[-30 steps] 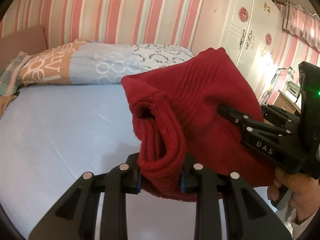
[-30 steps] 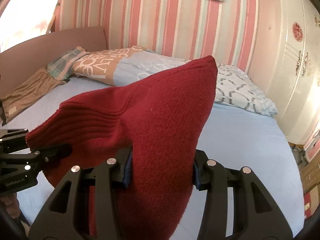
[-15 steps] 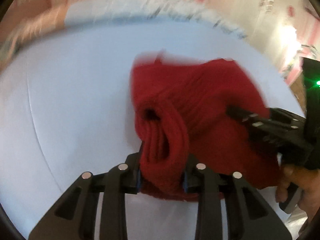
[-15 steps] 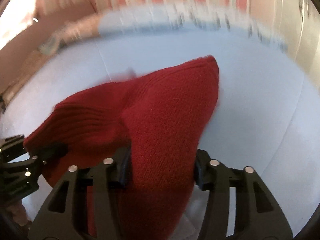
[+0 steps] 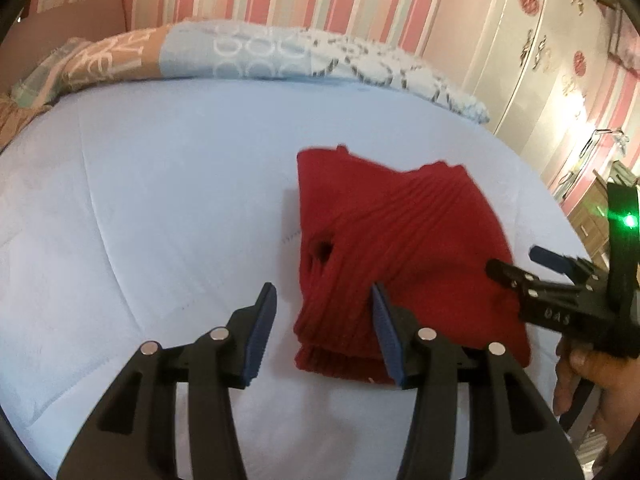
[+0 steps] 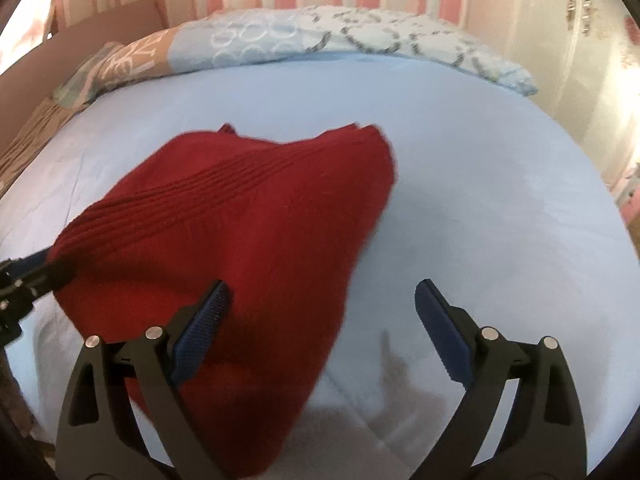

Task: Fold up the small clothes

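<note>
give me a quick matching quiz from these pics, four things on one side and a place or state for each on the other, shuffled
Things:
1. red knit garment
2. left claw
3. patterned quilt
4. white wardrobe

Place or state:
A. open, holding nothing
B. stands beside the bed, against the striped wall
C. lies folded on the blue bedsheet
D. bunched along the far end of the bed

Pairs: 1-C, 2-A, 3-D, 4-B

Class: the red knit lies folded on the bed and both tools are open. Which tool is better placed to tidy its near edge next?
Probably the left tool: the knit's near folded edge sits between its open fingers. The right tool straddles mostly bare sheet, with only its left finger over the knit.
</note>
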`<state>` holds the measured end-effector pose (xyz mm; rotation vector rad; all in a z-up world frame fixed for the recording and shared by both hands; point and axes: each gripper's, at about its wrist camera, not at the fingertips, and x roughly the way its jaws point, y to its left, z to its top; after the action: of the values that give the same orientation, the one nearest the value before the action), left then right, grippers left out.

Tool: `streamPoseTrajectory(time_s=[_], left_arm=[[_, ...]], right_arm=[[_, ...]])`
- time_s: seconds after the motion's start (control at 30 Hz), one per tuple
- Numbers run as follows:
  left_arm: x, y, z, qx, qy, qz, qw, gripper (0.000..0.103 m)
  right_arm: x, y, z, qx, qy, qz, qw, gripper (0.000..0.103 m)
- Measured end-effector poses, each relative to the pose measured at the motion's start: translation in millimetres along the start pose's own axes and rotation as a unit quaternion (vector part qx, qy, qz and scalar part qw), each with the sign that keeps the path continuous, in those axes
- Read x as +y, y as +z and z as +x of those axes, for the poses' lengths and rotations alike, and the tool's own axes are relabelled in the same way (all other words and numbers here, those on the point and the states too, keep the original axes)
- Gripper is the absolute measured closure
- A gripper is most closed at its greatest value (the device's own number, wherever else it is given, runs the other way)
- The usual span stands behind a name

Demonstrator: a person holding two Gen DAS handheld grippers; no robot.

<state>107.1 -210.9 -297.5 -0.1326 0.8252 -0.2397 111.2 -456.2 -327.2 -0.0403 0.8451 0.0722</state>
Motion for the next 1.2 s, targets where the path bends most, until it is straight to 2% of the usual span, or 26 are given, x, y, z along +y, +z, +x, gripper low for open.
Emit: streamPoseTrajectory(time_s=[0.07, 0.2, 0.27, 0.3, 0.37, 0.4, 0.47, 0.53, 0.6, 0.7, 0.8, 0.83, 0.87, 0.97, 1.2], left_arm=[[-1.7, -0.6, -1.5, -0.003, 0.01, 0.008, 0.9999, 0.053], [13.1, -7.0, -7.9, -0.004, 0.018, -0.026, 0.9995, 0.053], [17.3, -11.7, -5.0, 0.009, 0.02, -0.029, 0.9993, 0.048], [16.6, -13.1, 6.5, 0.027, 0.025, -0.021, 0.9991, 0.048], [19.7, -20.0, 26.7, 0.059, 0.038, -0.006, 0.9975, 0.047], [24.5, -22.4, 31.6, 0.068, 0.039, -0.011, 0.9969, 0.045], [33.9, -24.7, 36.1, 0.075, 0.043, -0.027, 0.9959, 0.034], [38.1, -22.7, 35.7, 0.078, 0.04, -0.028, 0.9958, 0.034], [36.6, -18.4, 25.9, 0.066, 0.032, -0.012, 0.9972, 0.036], [43.0, -11.5, 4.0, 0.044, 0.008, -0.018, 0.9989, 0.038], [50.9, -4.4, -24.9, 0.019, 0.002, -0.014, 0.9997, 0.037], [52.8, -2.5, -32.3, 0.013, 0.005, -0.008, 0.9999, 0.033], [54.5, -1.5, -40.8, 0.007, 0.01, 0.002, 0.9999, 0.02], [67.4, -0.7, -72.4, -0.023, 0.034, 0.024, 0.9989, 0.009], [107.7, 14.1, -132.2, -0.04, 0.071, 0.055, 0.9951, 0.006]], right_arm=[[-1.6, -5.9, -13.7, -0.011, -0.016, 0.022, 1.0, 0.007], [2.9, -25.1, -22.5, -0.008, -0.025, 0.043, 0.999, 0.007], [9.8, -32.7, -13.2, 0.016, -0.034, 0.036, 0.999, 0.007], [13.1, -38.5, -4.6, 0.037, -0.049, 0.035, 0.998, 0.007], [15.4, -47.6, 5.4, 0.052, -0.061, 0.042, 0.996, 0.006], [15.2, -50.3, 7.1, 0.052, -0.064, 0.049, 0.995, 0.005], [16.2, -52.7, 9.3, 0.051, -0.072, 0.053, 0.995, 0.003], [19.1, -53.2, 8.1, 0.049, -0.081, 0.05, 0.994, 0.003], [22.4, -48.5, -1.1, 0.045, -0.086, 0.053, 0.994, 0.003], [33.1, -40.4, -22.4, 0.027, -0.084, 0.046, 0.995, 0.003], [47.5, -32.3, -48.0, 0.012, -0.075, 0.043, 0.996, 0.003], [53.0, -28.9, -55.4, 0.01, -0.07, 0.045, 0.996, 0.003], [58.5, -25.3, -61.3, 0.009, -0.066, 0.047, 0.997, 0.003], [79.7, -15.8, -78.5, 0.007, -0.06, 0.059, 0.996, 0.003], [153.0, 13.8, -114.2, -0.001, -0.031, 0.086, 0.996, 0.003]])
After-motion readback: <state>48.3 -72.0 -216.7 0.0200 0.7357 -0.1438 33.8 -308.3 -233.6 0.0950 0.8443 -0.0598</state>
